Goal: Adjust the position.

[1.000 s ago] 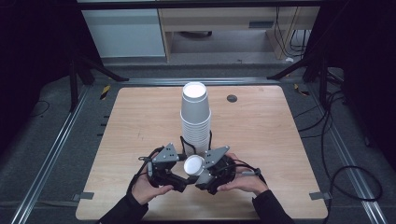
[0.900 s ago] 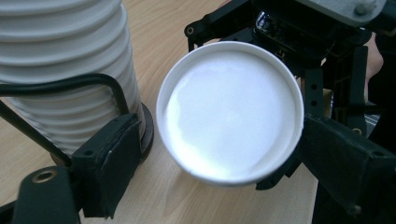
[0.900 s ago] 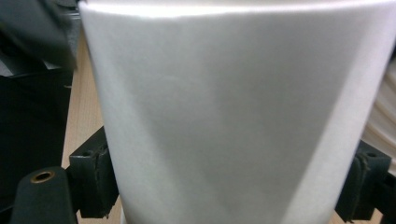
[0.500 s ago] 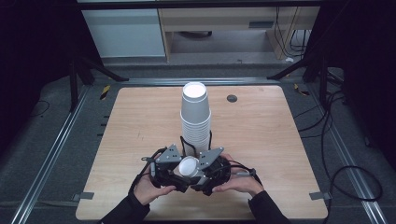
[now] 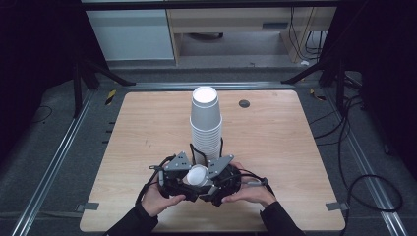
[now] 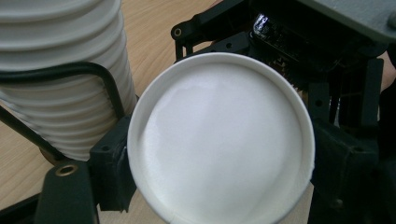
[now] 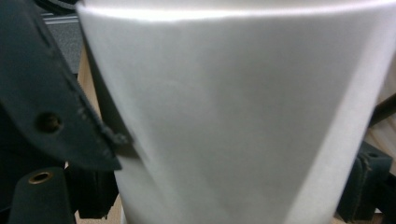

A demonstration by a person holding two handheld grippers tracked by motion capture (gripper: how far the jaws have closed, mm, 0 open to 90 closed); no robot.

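A: Looking down from the high view, what is on the worktop (image 5: 147, 128)?

B: A pale wooden board with rounded corners. A tall stack of white paper cups (image 5: 206, 123) stands upside down at its centre. A small dark round disc (image 5: 244, 103) lies toward 1 o'clock from the stack, well apart from it.

A: Where are the hands?

B: At 6 o'clock from the stack, near the front edge. The left tool (image 5: 173, 176) and the right tool (image 5: 223, 178) sit just beside each other, with a single white cup (image 5: 197, 175) between them, lying on its side.

A: Is that cup gripped?

B: In the right gripper view, the cup's wall (image 7: 233, 121) sits between the two black jaws, one pressed against it at 9 o'clock, so the right tool is clenched on the single white cup. In the left gripper view, the cup's round end (image 6: 219, 140) faces the camera, with jaws at either side; I cannot tell whether the left tool is pressing it or loose.

A: And the room?

B: Dim. Grey floor (image 5: 59, 147) surrounds the board, with metal rails along both sides. Black cables (image 5: 364, 182) coil at 3 o'clock. A pale cabinet (image 5: 133, 29) stands at 12 o'clock beyond the board.
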